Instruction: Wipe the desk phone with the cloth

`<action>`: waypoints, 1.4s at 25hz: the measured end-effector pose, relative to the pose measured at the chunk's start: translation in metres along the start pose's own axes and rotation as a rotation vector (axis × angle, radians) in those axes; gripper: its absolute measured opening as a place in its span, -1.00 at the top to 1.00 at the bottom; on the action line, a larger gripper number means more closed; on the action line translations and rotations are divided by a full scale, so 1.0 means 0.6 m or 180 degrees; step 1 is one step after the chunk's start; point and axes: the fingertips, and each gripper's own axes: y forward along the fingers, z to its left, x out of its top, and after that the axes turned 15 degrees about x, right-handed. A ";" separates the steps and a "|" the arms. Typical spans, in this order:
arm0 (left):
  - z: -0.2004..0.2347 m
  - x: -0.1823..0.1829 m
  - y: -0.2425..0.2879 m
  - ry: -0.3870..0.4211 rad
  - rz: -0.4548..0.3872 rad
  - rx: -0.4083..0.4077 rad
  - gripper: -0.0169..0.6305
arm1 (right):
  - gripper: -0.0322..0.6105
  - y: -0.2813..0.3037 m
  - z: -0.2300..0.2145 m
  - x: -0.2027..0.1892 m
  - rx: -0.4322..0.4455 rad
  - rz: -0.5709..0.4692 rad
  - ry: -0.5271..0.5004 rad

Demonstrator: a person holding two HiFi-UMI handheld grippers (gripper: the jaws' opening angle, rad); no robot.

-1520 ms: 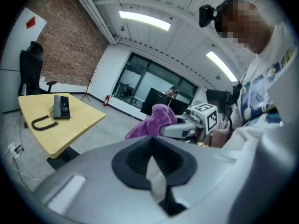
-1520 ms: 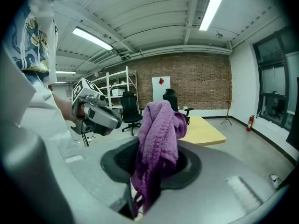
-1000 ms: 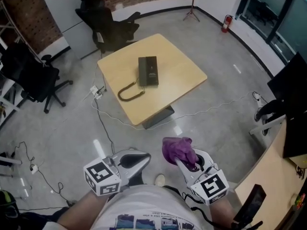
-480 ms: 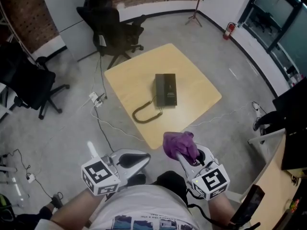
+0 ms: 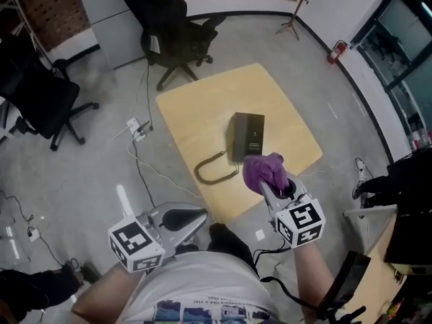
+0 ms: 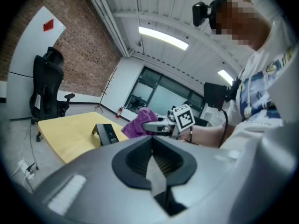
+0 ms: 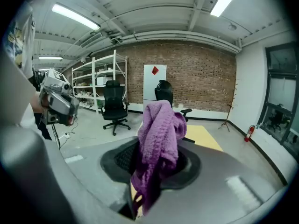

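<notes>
Table [image 5: 196, 106]: square, pale wood top, standing askew in open floor.
Floor [image 5: 81, 167]: grey polished concrete, glossy, with pale glare streaks.
Beyond the table: black office chair [image 5: 172, 29] on castors.
Left of the table: second black office chair [image 5: 40, 103].
Just left of the table, on the floor: white power strip [image 5: 137, 128] with trailing cables.
Behind the far chair: white panel [image 5: 111, 25] against red brick wall [image 5: 47, 5].
Along the brick wall: white open shelving [image 7: 100, 80].
Far right of the table: wooden coat stand [image 5: 299, 5], red fire extinguisher [image 5: 335, 50], dark-framed glazing [image 5: 405, 39].
Ceiling [image 7: 154, 8]: white, ribbed; strip lights [image 7: 74, 16] lit.
</notes>
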 end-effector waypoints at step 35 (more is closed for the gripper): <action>0.075 0.055 0.094 -0.0347 0.0175 0.0765 0.92 | 0.56 0.256 -0.225 -0.155 0.0187 0.0806 -0.0018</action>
